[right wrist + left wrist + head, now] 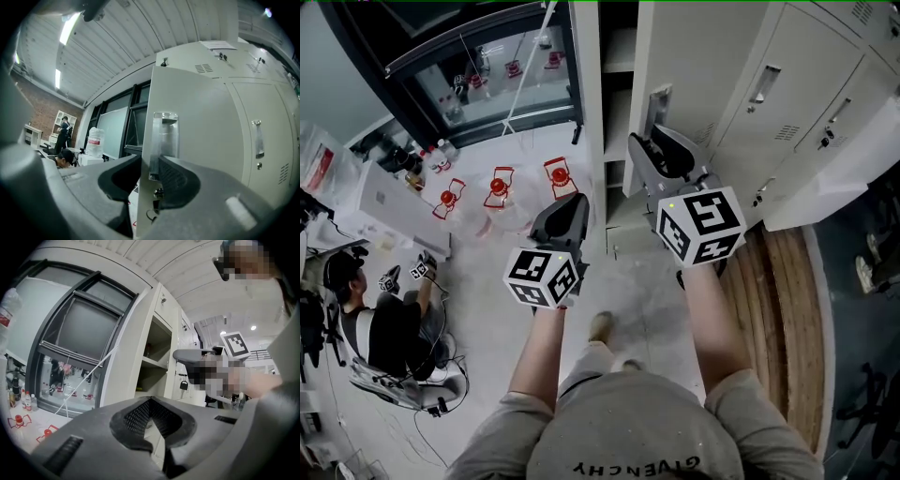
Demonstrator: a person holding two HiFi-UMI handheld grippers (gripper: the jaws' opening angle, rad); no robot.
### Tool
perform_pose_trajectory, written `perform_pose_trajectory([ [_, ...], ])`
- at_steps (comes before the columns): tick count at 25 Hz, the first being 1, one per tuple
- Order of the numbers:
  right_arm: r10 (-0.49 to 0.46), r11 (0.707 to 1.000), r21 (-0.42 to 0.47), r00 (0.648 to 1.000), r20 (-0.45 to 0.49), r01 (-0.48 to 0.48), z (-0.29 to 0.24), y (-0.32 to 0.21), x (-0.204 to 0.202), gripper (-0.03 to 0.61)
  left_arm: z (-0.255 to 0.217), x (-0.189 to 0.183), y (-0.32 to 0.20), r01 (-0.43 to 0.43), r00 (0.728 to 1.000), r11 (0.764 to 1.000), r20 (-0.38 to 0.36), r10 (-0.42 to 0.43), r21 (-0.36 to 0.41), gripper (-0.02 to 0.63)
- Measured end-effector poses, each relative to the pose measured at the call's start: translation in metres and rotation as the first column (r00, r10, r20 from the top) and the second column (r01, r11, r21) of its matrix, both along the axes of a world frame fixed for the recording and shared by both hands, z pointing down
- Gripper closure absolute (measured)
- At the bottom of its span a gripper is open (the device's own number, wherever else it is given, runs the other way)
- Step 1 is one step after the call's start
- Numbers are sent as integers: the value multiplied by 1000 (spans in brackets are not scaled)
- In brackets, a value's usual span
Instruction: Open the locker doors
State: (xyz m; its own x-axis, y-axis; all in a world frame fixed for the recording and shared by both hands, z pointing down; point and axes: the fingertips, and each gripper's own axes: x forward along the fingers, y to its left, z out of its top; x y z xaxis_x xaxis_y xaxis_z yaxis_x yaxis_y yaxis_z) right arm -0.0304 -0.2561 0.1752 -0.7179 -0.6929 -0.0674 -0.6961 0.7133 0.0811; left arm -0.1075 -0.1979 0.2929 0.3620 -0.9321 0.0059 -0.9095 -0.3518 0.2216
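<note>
So, your right gripper (151, 174) clamps the edge of the open pale grey metal locker door (201, 122); your left gripper (151, 401) is closed, empty. The neighbouring grey doors (787, 84) at upper right are unopened.

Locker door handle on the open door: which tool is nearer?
Right. The right tool clamps the open door edge at the handle; the left tool hangs left of it, apart.

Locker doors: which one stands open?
The swung-out door, its edge between the right hand-held gripper's jaws; the neighbouring doors to its right lie closed.
</note>
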Motion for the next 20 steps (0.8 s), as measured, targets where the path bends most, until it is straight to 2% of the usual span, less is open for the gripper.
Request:
perform_pose_trajectory([
  [11,-25,1000,5,998,57,25,-1,33,42,457,10,15,44,25,1000,1000,3,-25,-12,615],
  [20,29,999,37,999,40,-30,-2,56,83,448,9,29,61,11,1000,1000,-10,-11,-4,615],
])
